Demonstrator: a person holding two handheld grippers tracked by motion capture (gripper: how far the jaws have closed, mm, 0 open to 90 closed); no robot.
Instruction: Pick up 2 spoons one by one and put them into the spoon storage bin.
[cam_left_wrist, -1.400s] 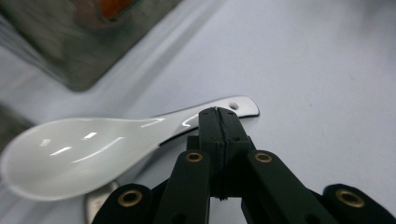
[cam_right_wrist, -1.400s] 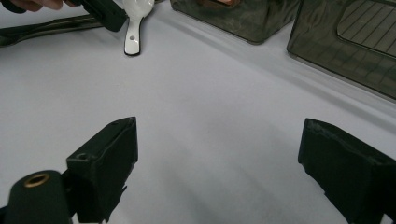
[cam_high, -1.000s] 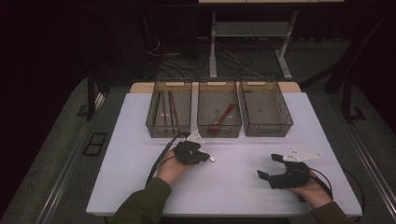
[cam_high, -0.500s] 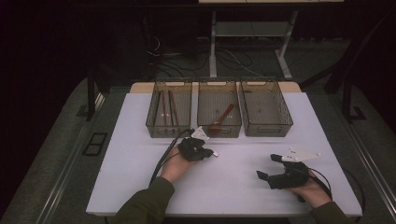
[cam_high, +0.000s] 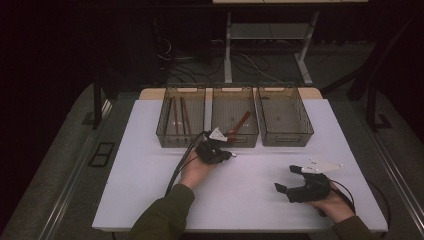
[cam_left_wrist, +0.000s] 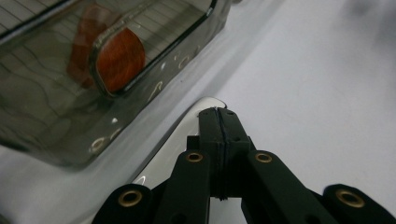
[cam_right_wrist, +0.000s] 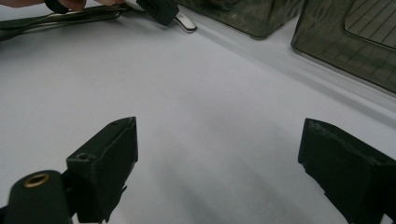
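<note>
One white table (cam_high: 150, 165) carries three smoky clear bins in a row along its far edge: the left bin (cam_high: 165, 137), the middle bin (cam_high: 220, 139) and the right bin (cam_high: 306, 135). In the high view the left bin holds what look like three long thin sticks (cam_high: 176, 115), though the exact count is hard to tell; the middle bin holds one wooden spoon (cam_high: 239, 124), lying at a slant; the right bin holds nothing that can be made out.

Two grippers are over the table. The left gripper (cam_high: 224, 154) sits just in front of the middle bin. Its jaws are pressed together on a metal spoon (cam_left_wrist: 187, 122), whose rounded end pokes out beyond the tips, low over the table and close to the bin wall. The right gripper (cam_high: 281, 189) is well apart, near the table's front right, with its jaws wide apart and nothing between them.

The left gripper view shows the clamp on the metal piece and, through the bin wall, the wooden spoon's orange-brown bowl. The high view gives the metal spoon as a small pale glint. The right gripper view shows the gap between its own pads (cam_right_wrist: 109, 158) and, far off, the left gripper with the spoon's shiny end sticking out.
</note>
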